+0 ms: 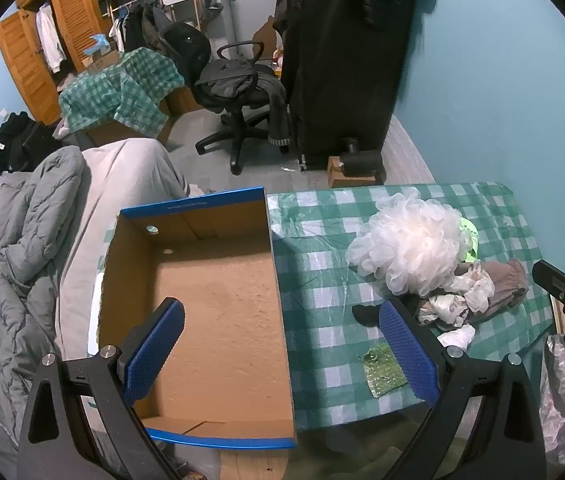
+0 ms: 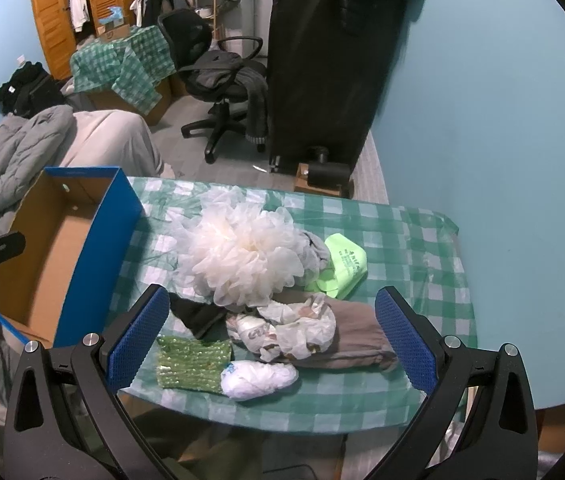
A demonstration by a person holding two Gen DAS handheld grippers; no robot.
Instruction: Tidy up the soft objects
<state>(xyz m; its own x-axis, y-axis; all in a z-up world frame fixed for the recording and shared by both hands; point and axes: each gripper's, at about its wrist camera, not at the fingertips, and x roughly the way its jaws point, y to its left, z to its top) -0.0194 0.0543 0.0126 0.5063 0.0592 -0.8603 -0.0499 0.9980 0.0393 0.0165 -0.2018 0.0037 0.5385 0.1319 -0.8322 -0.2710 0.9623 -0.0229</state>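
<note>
An empty cardboard box (image 1: 218, 312) with blue outer walls stands at the left end of the checked table; it also shows in the right wrist view (image 2: 54, 264). My left gripper (image 1: 282, 352) is open and empty above the box's right wall. A pile of soft things lies on the table: a white mesh pouf (image 2: 242, 260), a green cloth (image 2: 342, 264), a brown sock (image 2: 362, 344), a crumpled printed bag (image 2: 298, 328), a white bundle (image 2: 258, 378), a green sequin patch (image 2: 194, 364) and a black cloth (image 2: 198, 316). My right gripper (image 2: 274, 352) is open and empty, low over the pile's near side.
The green checked tablecloth (image 2: 402, 240) covers a small table against the blue wall. A bed with grey bedding (image 1: 42, 240) lies left of the box. An office chair (image 1: 234, 88) and a tall black wardrobe (image 1: 342, 60) stand behind.
</note>
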